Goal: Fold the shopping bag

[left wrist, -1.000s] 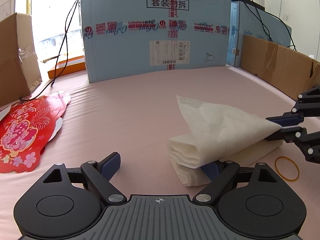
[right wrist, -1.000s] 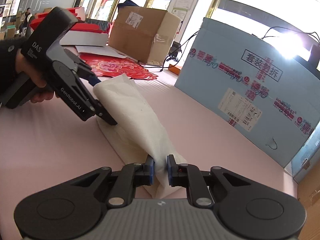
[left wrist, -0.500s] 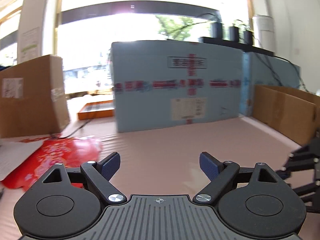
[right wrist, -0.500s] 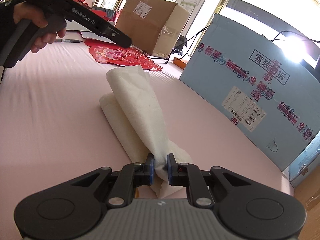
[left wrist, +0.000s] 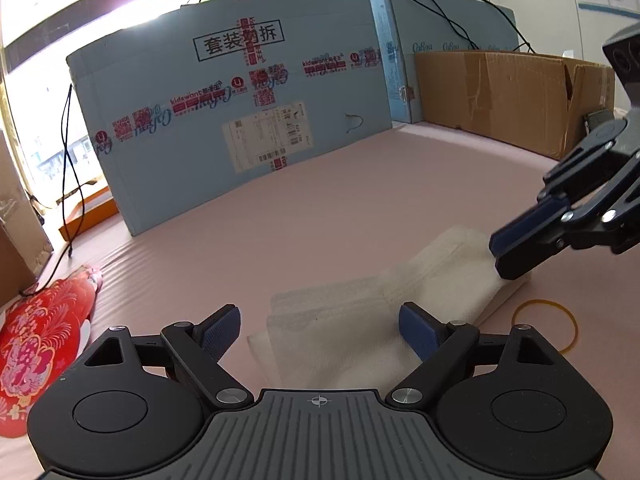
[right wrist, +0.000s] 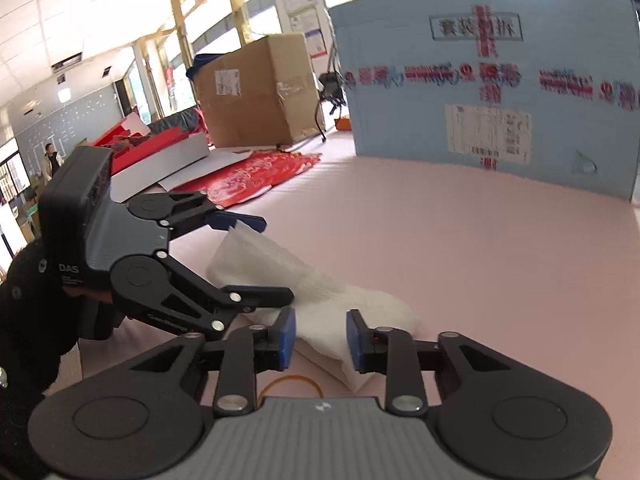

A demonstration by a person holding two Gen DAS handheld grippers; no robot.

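Note:
The white shopping bag [left wrist: 360, 320] lies folded into a flat strip on the pink table [left wrist: 320, 208]. My left gripper [left wrist: 320, 330] is open wide, one finger on each side of the bag's near end, not pressing it. In the right wrist view the left gripper [right wrist: 276, 258] brackets the bag's [right wrist: 320, 284] far end. My right gripper [right wrist: 321, 338] has its pads a little apart at the other end; the fabric lies flat between them, not bunched. Seen from the left, the right gripper [left wrist: 496, 254] rests its tips against that end.
A yellow rubber band [left wrist: 540, 301] lies on the table just right of the bag, also below the right pads as the rubber band [right wrist: 290, 379]. A large blue box [left wrist: 240, 120] and a brown carton [left wrist: 500, 92] wall the back. Red decorated paper [left wrist: 32, 340] lies at left.
The flap that the right gripper held up now lies flat on the bag, and the right pads stand wider apart. The left gripper lifted away, then came back open around the bag's end.

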